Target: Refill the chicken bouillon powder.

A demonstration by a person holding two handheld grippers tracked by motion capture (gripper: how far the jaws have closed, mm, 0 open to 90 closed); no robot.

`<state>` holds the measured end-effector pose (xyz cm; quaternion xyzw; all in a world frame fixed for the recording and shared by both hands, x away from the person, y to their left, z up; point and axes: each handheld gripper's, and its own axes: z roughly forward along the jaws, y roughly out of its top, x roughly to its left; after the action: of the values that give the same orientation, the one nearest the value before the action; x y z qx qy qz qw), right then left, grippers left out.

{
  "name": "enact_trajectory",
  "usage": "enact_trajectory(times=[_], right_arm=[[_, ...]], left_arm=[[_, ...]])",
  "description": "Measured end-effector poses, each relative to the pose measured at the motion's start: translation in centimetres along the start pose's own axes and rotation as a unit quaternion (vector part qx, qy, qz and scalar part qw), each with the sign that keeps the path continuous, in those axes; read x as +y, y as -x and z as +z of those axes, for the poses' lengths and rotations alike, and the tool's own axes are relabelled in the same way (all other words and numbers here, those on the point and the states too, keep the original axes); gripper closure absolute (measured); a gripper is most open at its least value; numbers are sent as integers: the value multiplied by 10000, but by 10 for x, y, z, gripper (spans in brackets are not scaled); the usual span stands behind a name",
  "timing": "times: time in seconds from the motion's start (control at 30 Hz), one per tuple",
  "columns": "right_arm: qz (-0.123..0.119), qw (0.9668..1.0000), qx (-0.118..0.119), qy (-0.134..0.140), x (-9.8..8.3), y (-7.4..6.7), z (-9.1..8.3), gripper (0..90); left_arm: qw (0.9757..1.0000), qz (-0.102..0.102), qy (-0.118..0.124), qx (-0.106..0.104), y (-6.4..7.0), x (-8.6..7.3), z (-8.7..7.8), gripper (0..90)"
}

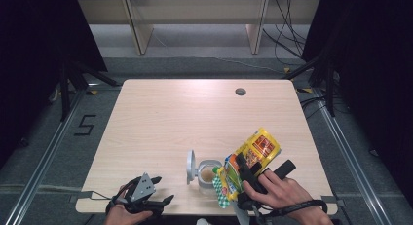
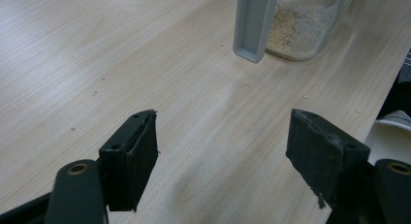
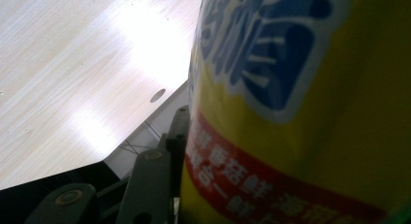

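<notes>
A yellow snack bag (image 1: 251,159) with red and green print lies slanted in my right gripper (image 1: 246,174), which is shut on it. Its lower, green-checked end hangs beside the rim of a clear container (image 1: 209,175) near the table's front edge. Beige grains lie in the container, and its grey lid (image 1: 191,167) stands open on the left side. In the right gripper view the bag (image 3: 300,112) covers most of the picture, with one black finger (image 3: 177,136) pressed against its side. My left gripper (image 1: 163,189) rests at the front left, open (image 2: 223,136) and empty, pointing toward the container (image 2: 303,27) and lid (image 2: 254,25).
The wooden table (image 1: 160,118) has a small round cable hole (image 1: 240,92) at its far right. A few crumbs lie on the wood near the container. Black curtains and stand legs flank the table, and shelving stands behind it.
</notes>
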<state>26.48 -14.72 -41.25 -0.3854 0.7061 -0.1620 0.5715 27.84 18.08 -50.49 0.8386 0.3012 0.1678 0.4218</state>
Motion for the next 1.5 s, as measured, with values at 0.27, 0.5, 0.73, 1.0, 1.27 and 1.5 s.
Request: enact_trajectory(times=[0.27, 0.5, 0.73, 1.0, 1.27, 1.5], right_arm=[[-73, 10000, -5, 29, 0, 1, 0, 629], [-7, 10000, 5, 16, 0, 0, 0, 629], [-38, 10000, 4, 12, 0, 1, 0, 629], [-77, 10000, -33, 14, 0, 2, 0, 629], [-18, 10000, -13, 25, 0, 1, 0, 629], [-33, 10000, -16, 29, 0, 1, 0, 630]], left_arm=[[10000, -4, -5, 1, 0, 0, 0, 262], [10000, -6, 0, 3, 0, 0, 0, 262], [10000, 24, -29, 17, -1, 0, 0, 262], [10000, 22, -25, 17, 0, 0, 0, 262], [10000, 23, -27, 21, -1, 0, 0, 262], [10000, -4, 20, 29, 0, 0, 0, 262]])
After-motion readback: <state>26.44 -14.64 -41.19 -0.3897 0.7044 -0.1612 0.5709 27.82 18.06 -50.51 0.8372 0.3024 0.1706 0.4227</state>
